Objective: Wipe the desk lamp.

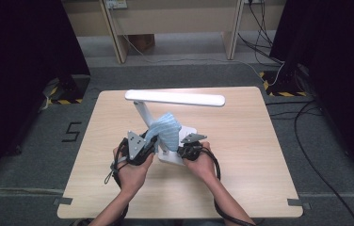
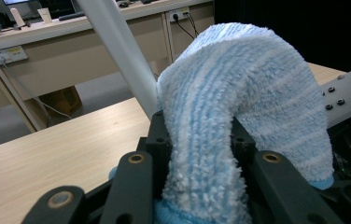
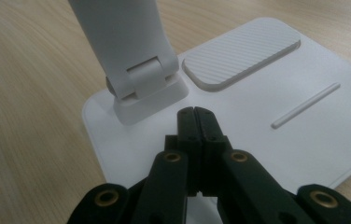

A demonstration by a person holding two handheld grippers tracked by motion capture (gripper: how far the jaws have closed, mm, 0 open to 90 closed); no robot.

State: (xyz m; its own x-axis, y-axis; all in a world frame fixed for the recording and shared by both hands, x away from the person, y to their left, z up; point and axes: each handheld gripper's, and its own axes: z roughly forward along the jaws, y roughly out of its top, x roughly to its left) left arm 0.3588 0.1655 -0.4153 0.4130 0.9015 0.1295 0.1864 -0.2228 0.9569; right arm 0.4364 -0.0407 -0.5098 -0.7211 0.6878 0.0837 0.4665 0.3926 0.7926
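On the lamp base, right claw pressed together empty, left claw clamped on blue cloth, tips hidden by it.

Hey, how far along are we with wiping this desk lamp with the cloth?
Done: the blue cloth is picked up, clamped in the left gripper and raised beside the lamp stem. In hand: the right gripper, fingers closed and empty, hovers or presses over the lamp base, perhaps steadying it. Left: probably all the wiping itself; the cloth touches no lamp surface that I can see.
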